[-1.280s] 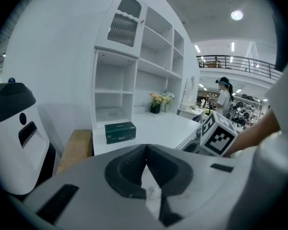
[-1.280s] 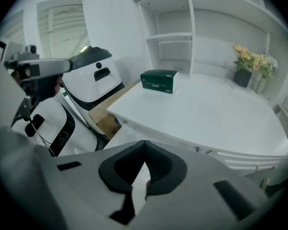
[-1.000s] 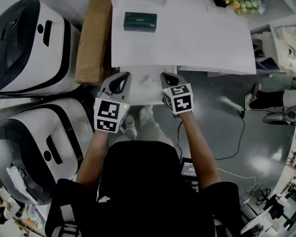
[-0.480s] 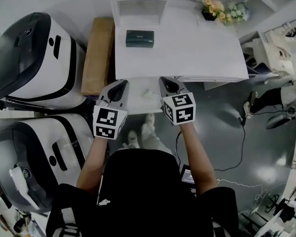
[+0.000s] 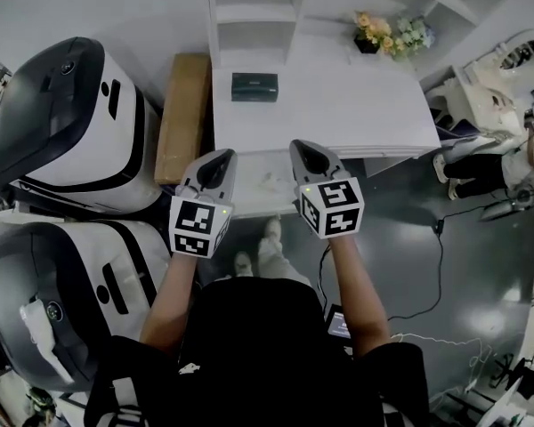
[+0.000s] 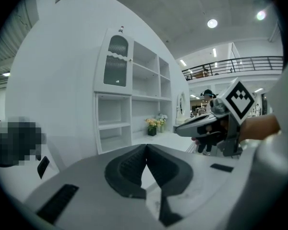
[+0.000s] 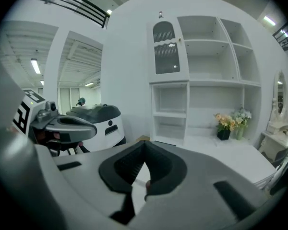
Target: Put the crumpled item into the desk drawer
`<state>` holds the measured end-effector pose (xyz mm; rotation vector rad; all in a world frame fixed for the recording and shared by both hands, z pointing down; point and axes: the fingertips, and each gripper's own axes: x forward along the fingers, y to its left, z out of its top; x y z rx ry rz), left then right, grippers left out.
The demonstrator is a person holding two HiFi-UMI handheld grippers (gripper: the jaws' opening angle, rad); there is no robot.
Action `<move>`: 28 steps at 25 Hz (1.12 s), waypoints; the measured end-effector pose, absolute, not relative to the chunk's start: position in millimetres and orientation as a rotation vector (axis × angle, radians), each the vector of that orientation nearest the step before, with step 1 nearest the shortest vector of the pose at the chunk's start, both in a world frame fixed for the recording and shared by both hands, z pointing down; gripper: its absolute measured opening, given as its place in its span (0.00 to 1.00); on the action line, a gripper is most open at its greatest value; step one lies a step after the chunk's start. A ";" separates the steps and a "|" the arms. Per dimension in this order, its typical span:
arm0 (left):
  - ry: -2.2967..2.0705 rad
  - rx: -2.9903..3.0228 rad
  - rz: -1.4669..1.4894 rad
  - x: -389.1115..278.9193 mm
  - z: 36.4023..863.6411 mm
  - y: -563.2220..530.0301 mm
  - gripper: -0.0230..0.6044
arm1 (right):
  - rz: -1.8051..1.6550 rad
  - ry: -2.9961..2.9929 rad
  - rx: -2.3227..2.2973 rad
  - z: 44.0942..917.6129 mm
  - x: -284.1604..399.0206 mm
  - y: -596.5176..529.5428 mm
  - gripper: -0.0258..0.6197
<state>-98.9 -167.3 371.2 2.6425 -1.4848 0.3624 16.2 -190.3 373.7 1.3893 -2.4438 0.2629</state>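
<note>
The white desk (image 5: 338, 105) has a shelf unit at its back. From its front edge a white drawer (image 5: 249, 198) stands pulled out, and a pale crumpled item (image 5: 271, 182) lies inside, faint against the white. My left gripper (image 5: 223, 157) and right gripper (image 5: 302, 149) hover side by side over the drawer's two sides, the item between them. Both are shut with nothing in their jaws. In the left gripper view my left gripper (image 6: 145, 148) is closed tip to tip, and in the right gripper view so is my right gripper (image 7: 144, 146).
A dark green box (image 5: 254, 86) and a pot of flowers (image 5: 387, 34) sit on the desk. A cardboard box (image 5: 182, 114) and two large white-and-black machines (image 5: 62, 123) (image 5: 62, 274) stand to the left. A cable (image 5: 427, 256) runs over the grey floor at right.
The head view has tilted, so the desk and drawer sit lower in the picture. Both grippers have stayed shut and side by side at the drawer.
</note>
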 end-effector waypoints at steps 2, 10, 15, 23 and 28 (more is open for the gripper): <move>-1.478 2.661 0.345 -99.2 361.7 -161.5 0.05 | 0.237 -2.457 1.408 363.5 13.4 -183.8 0.03; -1.513 2.738 0.276 -105.1 328.9 -141.6 0.05 | 0.164 -2.514 1.477 324.3 6.8 -159.1 0.03; -1.499 2.753 0.249 -99.7 318.1 -133.4 0.05 | 0.130 -2.535 1.476 312.5 4.7 -148.6 0.03; -1.526 2.789 0.203 -91.7 295.2 -126.6 0.05 | 0.070 -2.564 1.491 290.5 9.7 -137.4 0.03; -1.546 2.795 0.197 -81.5 286.1 -118.4 0.05 | 0.054 -2.588 1.490 277.9 20.0 -126.0 0.03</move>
